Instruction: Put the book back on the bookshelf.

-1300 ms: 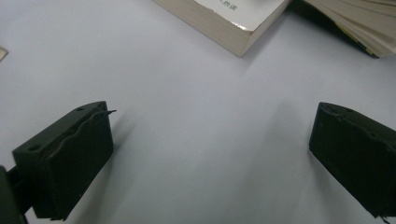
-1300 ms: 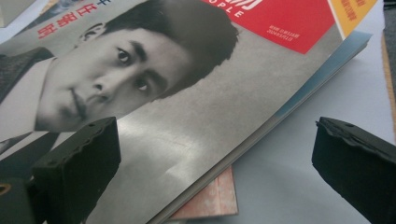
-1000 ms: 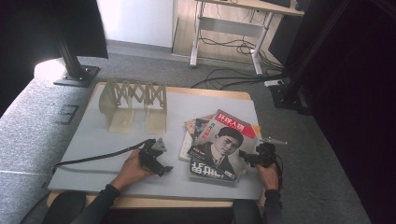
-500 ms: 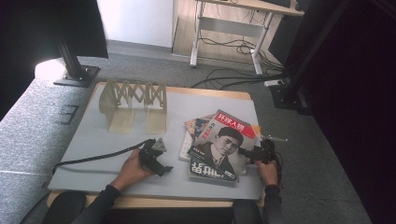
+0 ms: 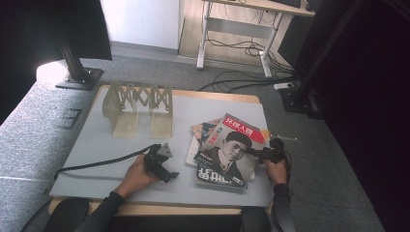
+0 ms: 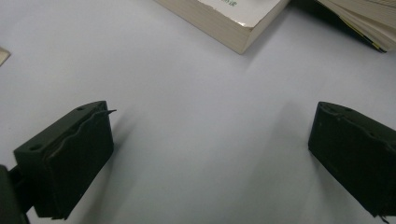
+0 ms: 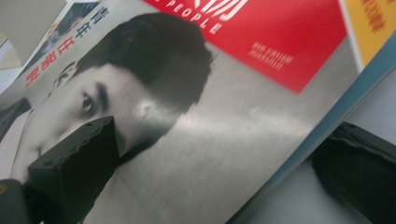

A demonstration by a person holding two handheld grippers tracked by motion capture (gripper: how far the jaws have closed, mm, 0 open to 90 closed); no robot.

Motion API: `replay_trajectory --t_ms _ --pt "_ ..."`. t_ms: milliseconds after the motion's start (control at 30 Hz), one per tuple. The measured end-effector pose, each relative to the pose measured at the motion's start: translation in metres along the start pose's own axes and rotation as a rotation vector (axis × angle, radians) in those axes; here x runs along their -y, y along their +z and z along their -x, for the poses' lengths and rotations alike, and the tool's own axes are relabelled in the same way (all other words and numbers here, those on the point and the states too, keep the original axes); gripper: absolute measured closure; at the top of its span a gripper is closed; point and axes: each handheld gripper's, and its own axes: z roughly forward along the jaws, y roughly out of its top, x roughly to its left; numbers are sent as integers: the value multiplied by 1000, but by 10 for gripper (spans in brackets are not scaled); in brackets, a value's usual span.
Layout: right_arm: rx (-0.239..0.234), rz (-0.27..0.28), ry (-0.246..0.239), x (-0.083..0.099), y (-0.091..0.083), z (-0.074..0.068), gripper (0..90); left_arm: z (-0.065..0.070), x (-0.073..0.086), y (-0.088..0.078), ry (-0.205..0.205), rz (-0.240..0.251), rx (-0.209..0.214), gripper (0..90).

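now right gripper (image 5: 252,152) straddles top magazine's (image 5: 229,150) edge.

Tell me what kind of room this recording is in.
Probably an office or lab: grey carpet, a desk frame with cables behind, and a table holding magazines.

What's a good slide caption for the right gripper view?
Right claw open, straddling the right edge of the top magazine: one jaw above the cover, the other below.
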Motion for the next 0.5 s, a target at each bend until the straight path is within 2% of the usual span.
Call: replay_trajectory --t_ms 300,400,500 --pt "9 27 16 -8 3 6 79 0 0 0 0 0 0 0" --pt "32 40 1 -14 3 6 129 0 0 0 0 0 0 0" --pt "48 36 -21 -18 3 6 140 0 0 0 0 0 0 0"
